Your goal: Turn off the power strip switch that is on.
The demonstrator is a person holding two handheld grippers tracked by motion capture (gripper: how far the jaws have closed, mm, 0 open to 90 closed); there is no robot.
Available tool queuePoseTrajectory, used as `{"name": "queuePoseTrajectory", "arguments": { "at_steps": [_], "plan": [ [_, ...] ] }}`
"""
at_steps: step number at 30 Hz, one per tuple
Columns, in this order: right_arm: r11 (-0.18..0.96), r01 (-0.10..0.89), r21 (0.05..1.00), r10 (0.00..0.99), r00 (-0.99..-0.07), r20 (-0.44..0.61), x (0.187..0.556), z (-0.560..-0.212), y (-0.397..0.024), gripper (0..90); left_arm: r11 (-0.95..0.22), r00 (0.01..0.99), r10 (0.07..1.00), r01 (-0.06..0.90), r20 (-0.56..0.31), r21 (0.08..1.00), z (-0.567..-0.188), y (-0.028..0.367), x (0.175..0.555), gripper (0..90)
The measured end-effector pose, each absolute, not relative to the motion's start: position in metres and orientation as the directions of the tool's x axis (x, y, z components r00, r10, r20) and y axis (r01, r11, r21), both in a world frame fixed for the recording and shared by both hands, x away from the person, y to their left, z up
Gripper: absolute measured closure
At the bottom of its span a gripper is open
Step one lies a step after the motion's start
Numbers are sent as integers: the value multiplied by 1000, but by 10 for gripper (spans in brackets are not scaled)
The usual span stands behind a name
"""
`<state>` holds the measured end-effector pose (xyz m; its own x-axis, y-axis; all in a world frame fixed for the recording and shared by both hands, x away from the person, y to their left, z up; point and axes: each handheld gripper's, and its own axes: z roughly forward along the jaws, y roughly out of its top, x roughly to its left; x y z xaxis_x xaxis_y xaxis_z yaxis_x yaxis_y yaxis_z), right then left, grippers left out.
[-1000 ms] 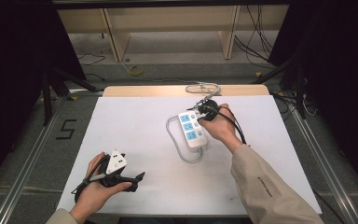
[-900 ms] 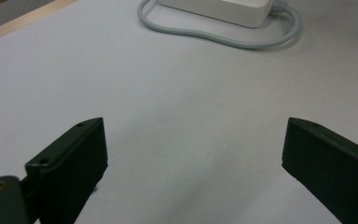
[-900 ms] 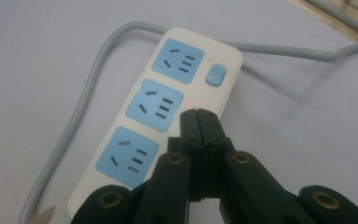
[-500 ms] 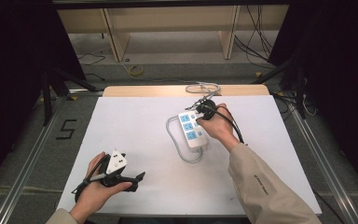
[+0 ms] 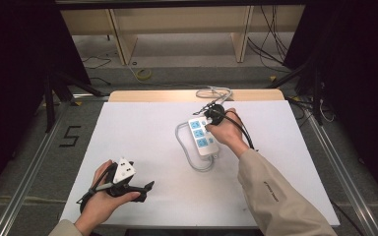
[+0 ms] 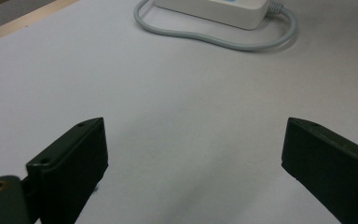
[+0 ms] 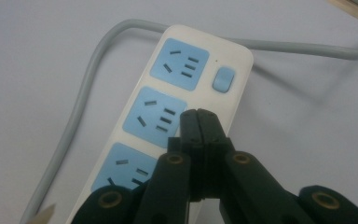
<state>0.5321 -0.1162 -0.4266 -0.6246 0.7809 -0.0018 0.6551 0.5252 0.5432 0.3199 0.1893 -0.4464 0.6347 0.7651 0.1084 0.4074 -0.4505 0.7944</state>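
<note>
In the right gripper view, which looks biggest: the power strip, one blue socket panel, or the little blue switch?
1. Power strip
2. Blue socket panel
3. Blue switch, clearly smallest
All three sit on the same strip, so nearness hardly skews this.

The power strip (image 5: 203, 136) is laid mid-worktop (image 5: 142, 128), its cable (image 5: 187, 152) looped at its left; the right hand-held gripper (image 5: 212, 114) is held over its far end.

Beige sleeve (image 5: 270, 194) on the right arm; both grippers have matte black fingers (image 6: 72, 161) with brass-coloured screws.
</note>
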Motion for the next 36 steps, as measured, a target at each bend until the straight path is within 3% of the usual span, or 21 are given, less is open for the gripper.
{"name": "queuePoseTrajectory", "arguments": {
  "at_steps": [36],
  "plan": [
    [500,733,461,819,-573,22,549,-434,-109,900,-451,638,762,403,109,796,-446,189,320,66]
  ]
}}
